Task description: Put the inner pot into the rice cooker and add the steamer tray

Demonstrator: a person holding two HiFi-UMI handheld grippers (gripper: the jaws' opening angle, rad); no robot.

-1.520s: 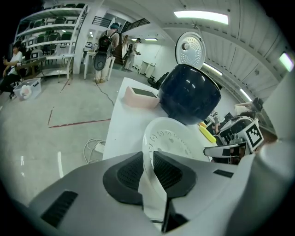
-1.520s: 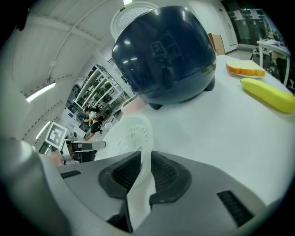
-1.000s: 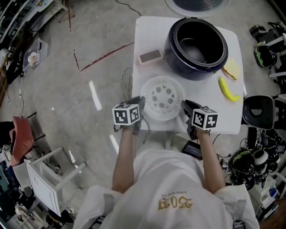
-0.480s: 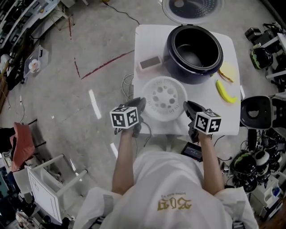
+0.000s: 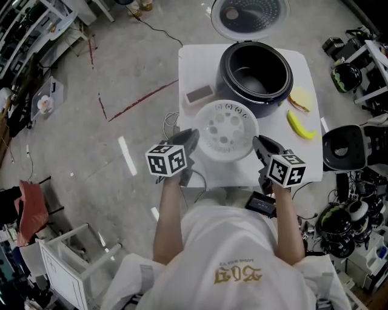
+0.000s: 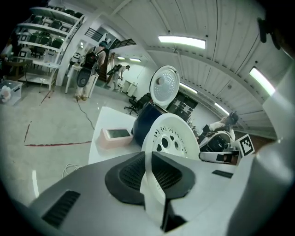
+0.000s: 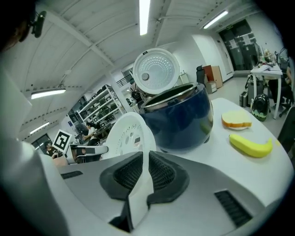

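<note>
Both grippers were clenched on the steamer tray (image 5: 226, 130): the left gripper (image 5: 193, 140) pinched its left rim and the right gripper (image 5: 257, 145) its right rim, likely so the wide white disc hung balanced between them. The tray sat at frame centre, over the table (image 5: 193, 63) and overlapping the near wall of the rice cooker (image 5: 223, 75). A metal edge inside suggested the inner pot (image 7: 170, 93) was already seated, and the lid (image 5: 248, 13) stood open behind.
</note>
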